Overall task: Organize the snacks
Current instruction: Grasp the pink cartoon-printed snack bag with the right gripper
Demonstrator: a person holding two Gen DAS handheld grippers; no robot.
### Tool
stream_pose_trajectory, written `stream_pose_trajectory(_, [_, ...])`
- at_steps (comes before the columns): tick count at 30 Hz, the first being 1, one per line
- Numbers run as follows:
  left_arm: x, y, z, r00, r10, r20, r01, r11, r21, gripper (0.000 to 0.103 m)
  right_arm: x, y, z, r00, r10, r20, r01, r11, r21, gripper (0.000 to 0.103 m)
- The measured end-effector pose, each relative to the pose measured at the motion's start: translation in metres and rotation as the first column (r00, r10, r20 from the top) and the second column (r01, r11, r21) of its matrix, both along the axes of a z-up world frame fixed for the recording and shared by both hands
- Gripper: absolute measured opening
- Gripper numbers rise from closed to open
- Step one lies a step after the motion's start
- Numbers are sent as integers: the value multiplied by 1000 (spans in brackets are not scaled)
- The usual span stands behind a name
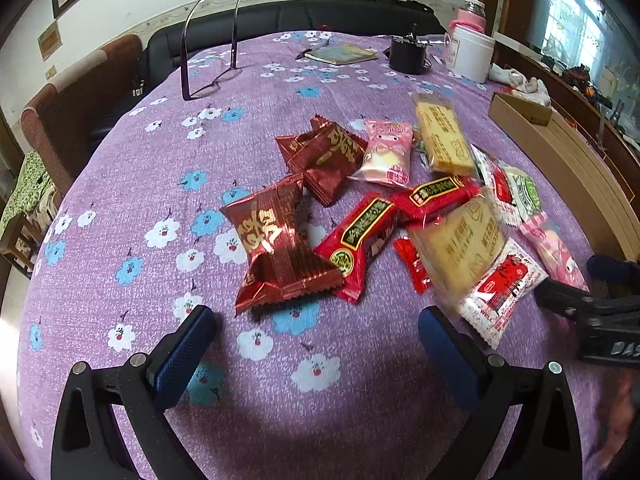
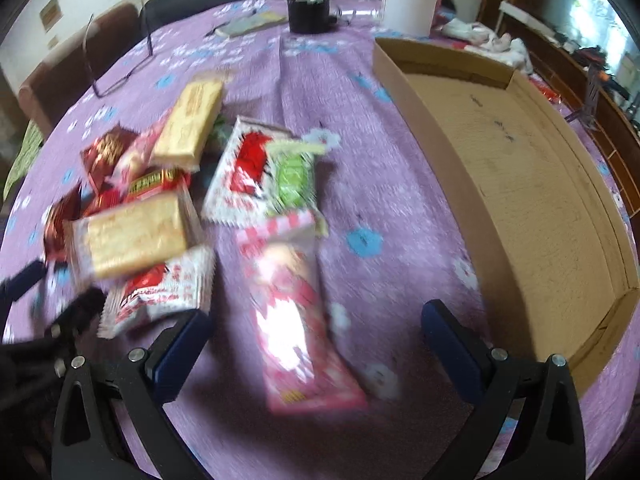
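Note:
Several snack packets lie in a loose pile on the purple flowered tablecloth (image 1: 132, 184). A dark red packet (image 1: 276, 244) lies just ahead of my left gripper (image 1: 316, 332), which is open and empty above the cloth. Beside it lie a bright red packet (image 1: 360, 240) and a yellow biscuit packet (image 1: 460, 240). My right gripper (image 2: 316, 336) is open and empty, with a pink packet (image 2: 292, 312) lying between its fingers. A red-and-white packet (image 2: 160, 292) and a green packet (image 2: 294, 176) lie close by. The right gripper shows at the right edge of the left wrist view (image 1: 592, 304).
A shallow, empty cardboard box (image 2: 432, 140) lies right of the pile. Glasses (image 1: 208, 80), a notebook (image 1: 344, 54), a black pot (image 1: 408, 54) and a white jar (image 1: 472, 52) sit at the far side. A sofa and chairs stand beyond the table.

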State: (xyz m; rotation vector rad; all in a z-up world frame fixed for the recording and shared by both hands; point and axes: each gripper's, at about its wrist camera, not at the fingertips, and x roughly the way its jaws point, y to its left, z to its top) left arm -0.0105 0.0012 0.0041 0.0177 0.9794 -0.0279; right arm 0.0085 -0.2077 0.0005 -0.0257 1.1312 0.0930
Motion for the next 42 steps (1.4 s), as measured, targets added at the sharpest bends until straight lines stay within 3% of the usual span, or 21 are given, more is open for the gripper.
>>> stream_pose_trajectory(6, [-18, 10, 8, 998, 38, -41, -40, 998, -51, 103, -14, -20, 18, 990, 138, -5, -137, 988, 77, 103])
stream_pose_trajectory(14, [-50, 13, 35, 999, 52, 3, -51, 995, -86, 101, -23, -23, 51, 963, 257, 80, -264, 958, 108, 103])
stream_pose_trajectory(16, [-53, 11, 39, 998, 57, 2, -57, 995, -85, 90, -13, -20, 51, 960, 274, 51, -278, 954, 113, 97])
stream_pose_trajectory(18, [-53, 9, 41, 998, 58, -3, -58, 993, -99, 85, -6, -11, 45, 950, 311, -7, -309, 945, 103, 65])
stream_pose_trajectory(20, [-57, 9, 43, 998, 62, -4, -62, 992, -112, 85, -3, -8, 39, 943, 330, -54, -322, 940, 110, 55])
stream_pose_trajectory(21, [-59, 9, 44, 998, 63, -2, -62, 991, -115, 84, -2, -8, 37, 942, 330, -63, -320, 939, 127, 55])
stream_pose_trajectory(25, [-65, 5, 44, 999, 39, -12, -40, 993, -112, 58, 2, -3, 33, 939, 336, -81, -323, 937, 134, 55])
stream_pose_trajectory(29, [-66, -7, 49, 1000, -15, -2, 14, 992, -127, 56, 11, 3, 24, 938, 324, -120, -308, 942, 132, 55])
stream_pose_trajectory(31, [-64, -18, 54, 998, -64, 8, 65, 991, -120, 49, 13, 5, 17, 936, 319, -147, -302, 945, 127, 41])
stream_pose_trajectory(32, [-61, -22, 56, 996, -84, 9, 84, 989, -120, 49, 12, 3, 17, 941, 307, -141, -292, 949, 114, 26])
stream_pose_trajectory(33, [-59, -27, 57, 995, -104, 10, 104, 987, -122, 49, 12, 2, 18, 940, 308, -145, -292, 949, 122, 23])
stream_pose_trajectory(36, [-48, -43, 58, 984, -176, 2, 175, 976, -130, 48, 6, -10, 24, 949, 285, -133, -264, 952, 155, 22])
stream_pose_trajectory(39, [-35, -65, 54, 966, -256, -21, 251, 960, -127, 34, -4, -25, 33, 959, 264, -106, -242, 952, 186, 22])
stream_pose_trajectory(42, [-22, -80, 48, 947, -317, -51, 308, 942, -132, 31, -12, -37, 40, 966, 243, -84, -224, 956, 189, 22])
